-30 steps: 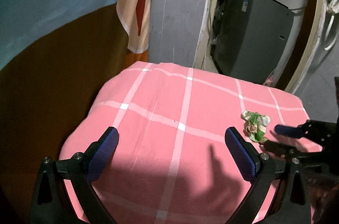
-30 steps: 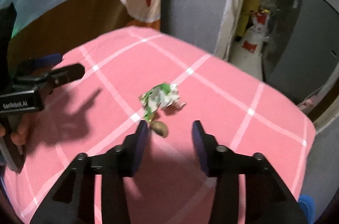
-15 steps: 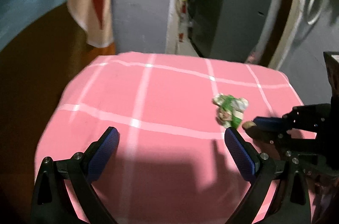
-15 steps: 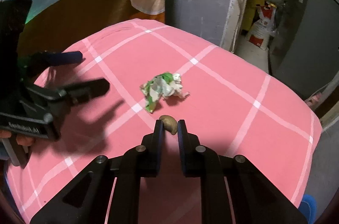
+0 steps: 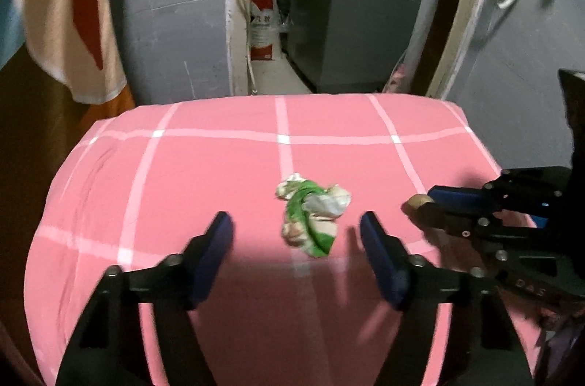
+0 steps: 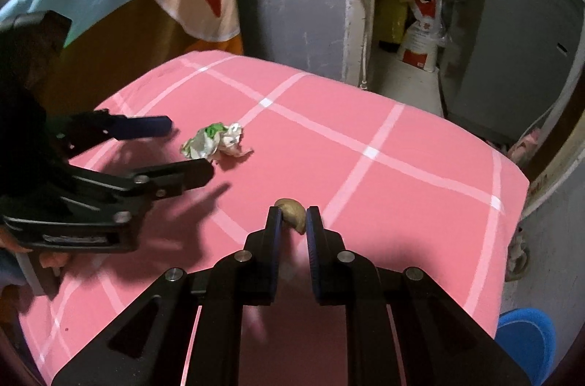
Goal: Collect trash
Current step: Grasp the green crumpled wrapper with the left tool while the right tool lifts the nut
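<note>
— On the pink checked cloth covering the surface [image 5: 204, 166], what is happening with the trash?

— The right tool [image 6: 294, 221] is pinching a small curved brown nutshell-like scrap [image 6: 292, 208] between nearly closed jaws, just above the cloth.

— And the left tool [image 5: 296, 236]?

— Its jaws are closing, half open, either side of a crumpled green-and-white wrapper [image 5: 310, 218] that is lying near the cloth's middle. The pads are not touching it yet.

— How far along is the job looking?

— Early, I'd judge. One scrap is gripped, the wrapper is about to be taken, and both are waiting to be carried off. No bin is clearly showing; a blue round object [image 6: 526, 335] is peeking in at the lower right, possibly a container.
</note>
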`<action>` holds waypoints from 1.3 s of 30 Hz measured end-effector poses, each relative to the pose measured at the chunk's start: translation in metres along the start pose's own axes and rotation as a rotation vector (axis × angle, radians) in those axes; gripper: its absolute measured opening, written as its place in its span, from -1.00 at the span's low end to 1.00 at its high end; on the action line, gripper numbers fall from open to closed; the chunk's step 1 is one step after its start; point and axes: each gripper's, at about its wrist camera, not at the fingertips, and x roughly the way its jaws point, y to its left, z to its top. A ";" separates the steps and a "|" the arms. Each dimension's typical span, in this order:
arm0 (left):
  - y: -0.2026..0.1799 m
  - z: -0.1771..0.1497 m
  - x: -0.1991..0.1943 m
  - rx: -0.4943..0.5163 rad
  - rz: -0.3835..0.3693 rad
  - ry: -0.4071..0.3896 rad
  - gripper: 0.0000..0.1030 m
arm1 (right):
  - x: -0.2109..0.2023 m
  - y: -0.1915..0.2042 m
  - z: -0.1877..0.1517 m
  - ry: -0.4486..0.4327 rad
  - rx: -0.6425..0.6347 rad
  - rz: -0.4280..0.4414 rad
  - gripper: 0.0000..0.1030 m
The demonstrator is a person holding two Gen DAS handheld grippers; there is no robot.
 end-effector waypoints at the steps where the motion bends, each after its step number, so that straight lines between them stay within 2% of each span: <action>1: -0.002 0.002 0.003 0.006 0.009 0.012 -0.04 | -0.001 -0.001 -0.001 -0.005 0.004 -0.001 -0.77; 3: -0.006 0.004 0.009 0.015 0.025 0.036 -0.49 | -0.004 -0.003 -0.003 -0.015 0.012 -0.005 -0.77; 4: -0.008 0.004 0.010 0.017 0.028 0.043 -0.58 | -0.006 -0.004 -0.004 -0.021 0.016 -0.005 -0.77; 8: -0.010 0.000 0.004 0.002 0.018 0.022 -0.68 | -0.017 -0.005 -0.012 -0.068 0.031 -0.014 -0.77; 13: -0.015 -0.005 -0.014 -0.045 -0.047 -0.044 -0.69 | -0.038 -0.003 -0.033 -0.169 0.050 -0.049 -0.77; 19: -0.039 -0.009 -0.047 -0.069 -0.132 -0.183 -0.69 | -0.086 -0.003 -0.057 -0.367 0.070 -0.111 -0.77; 24: -0.072 -0.007 -0.080 -0.048 -0.186 -0.319 -0.69 | -0.136 -0.007 -0.078 -0.548 0.103 -0.194 -0.77; 29: -0.108 0.000 -0.107 -0.008 -0.225 -0.428 -0.69 | -0.181 -0.016 -0.101 -0.692 0.137 -0.291 -0.77; 33: -0.139 0.001 -0.122 0.025 -0.252 -0.499 -0.69 | -0.206 -0.020 -0.117 -0.753 0.157 -0.360 -0.77; 39: -0.184 0.004 -0.122 0.066 -0.309 -0.511 -0.69 | -0.233 -0.032 -0.140 -0.791 0.202 -0.451 -0.77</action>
